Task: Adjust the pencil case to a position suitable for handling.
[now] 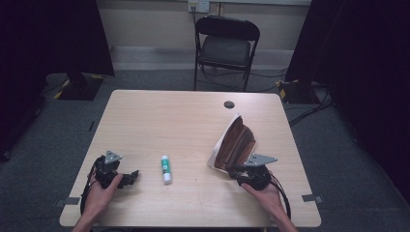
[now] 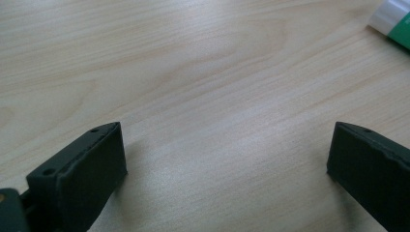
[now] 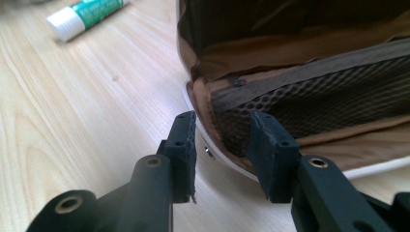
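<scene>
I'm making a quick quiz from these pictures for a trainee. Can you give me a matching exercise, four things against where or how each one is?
Things:
1. glue stick
2. pouch
3. left gripper
4. chair

Places or states:
A. beyond the table's far edge
B. jaws wide apart over bare wood
C. lying flat between the two grippers
D. propped open, its rim between the right gripper's jaws

Pairs: 1-C, 2-D, 3-B, 4-A

The table (image 1: 159,121) is showing a pale, smooth wood-grain top with a matt sheen. The pouch (image 3: 300,92) is looking like brown cloth with dark mesh lining, perhaps white-backed, and the glue stick (image 3: 87,14) is showing glossy plastic.
</scene>
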`<state>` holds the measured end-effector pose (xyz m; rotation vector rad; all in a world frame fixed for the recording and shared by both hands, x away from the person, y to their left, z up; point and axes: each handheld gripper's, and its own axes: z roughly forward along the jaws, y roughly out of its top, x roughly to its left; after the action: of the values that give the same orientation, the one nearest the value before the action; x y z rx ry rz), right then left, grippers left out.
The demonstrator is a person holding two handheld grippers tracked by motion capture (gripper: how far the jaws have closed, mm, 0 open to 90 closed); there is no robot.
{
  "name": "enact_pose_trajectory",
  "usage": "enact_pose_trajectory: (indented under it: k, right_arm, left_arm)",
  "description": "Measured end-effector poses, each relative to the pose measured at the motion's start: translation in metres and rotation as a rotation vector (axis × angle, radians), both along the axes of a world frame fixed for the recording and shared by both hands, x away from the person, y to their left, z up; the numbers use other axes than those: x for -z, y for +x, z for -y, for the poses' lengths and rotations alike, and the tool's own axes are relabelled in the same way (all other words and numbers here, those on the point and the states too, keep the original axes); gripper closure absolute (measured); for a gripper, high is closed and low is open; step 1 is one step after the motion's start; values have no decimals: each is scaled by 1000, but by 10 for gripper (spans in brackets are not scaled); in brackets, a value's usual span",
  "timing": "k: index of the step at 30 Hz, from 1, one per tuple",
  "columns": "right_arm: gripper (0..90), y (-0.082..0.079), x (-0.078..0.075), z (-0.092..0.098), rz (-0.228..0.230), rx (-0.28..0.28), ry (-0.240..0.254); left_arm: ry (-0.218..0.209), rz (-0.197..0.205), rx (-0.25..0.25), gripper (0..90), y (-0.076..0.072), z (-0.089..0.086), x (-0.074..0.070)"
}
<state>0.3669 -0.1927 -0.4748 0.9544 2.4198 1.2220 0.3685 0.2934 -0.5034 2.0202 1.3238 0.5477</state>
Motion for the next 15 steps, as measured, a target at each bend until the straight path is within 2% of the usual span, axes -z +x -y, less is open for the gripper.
enact_pose_trajectory:
  k: [3, 15]
  right_arm:
    - [652, 0, 5, -5, -16, -10, -33]
    - [784, -2, 4, -12, -46, 18, -11]
  left_arm:
    - [-1, 1, 0, 0, 0, 0, 0]
    - [0, 1, 0, 0, 0, 0, 0]
